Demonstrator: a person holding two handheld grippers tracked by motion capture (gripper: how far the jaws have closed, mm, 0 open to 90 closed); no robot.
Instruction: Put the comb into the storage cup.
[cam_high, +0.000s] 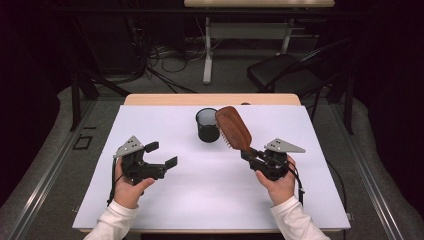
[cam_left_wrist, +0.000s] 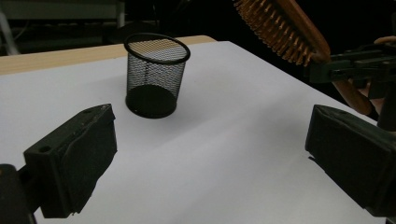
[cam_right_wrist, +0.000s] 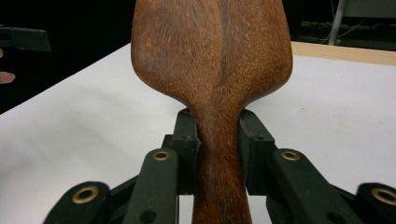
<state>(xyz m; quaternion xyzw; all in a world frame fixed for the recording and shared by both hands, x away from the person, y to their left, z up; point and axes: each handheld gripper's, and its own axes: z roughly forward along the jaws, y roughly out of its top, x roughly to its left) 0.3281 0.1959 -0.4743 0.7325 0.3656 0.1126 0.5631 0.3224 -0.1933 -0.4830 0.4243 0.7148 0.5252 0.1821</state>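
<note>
A wooden hairbrush (cam_high: 233, 128) is held off the table, its head tilted up toward the black mesh cup (cam_high: 206, 125). My right gripper (cam_high: 249, 153) is shut on the brush's handle; in the right gripper view both pads press the handle (cam_right_wrist: 219, 154) below the broad wooden back (cam_right_wrist: 210, 46). The bristles (cam_left_wrist: 275, 28) face the cup side. My left gripper (cam_high: 161, 154) hovers at the table's left with its jaws wide apart and nothing between them. Ahead of it stands the mesh cup (cam_left_wrist: 155, 74), upright.
A white sheet (cam_high: 165, 200) covers the wooden table (cam_high: 150, 99). Behind the table are a black chair (cam_high: 285, 70), another table's legs (cam_high: 207, 55) and cables on the floor.
</note>
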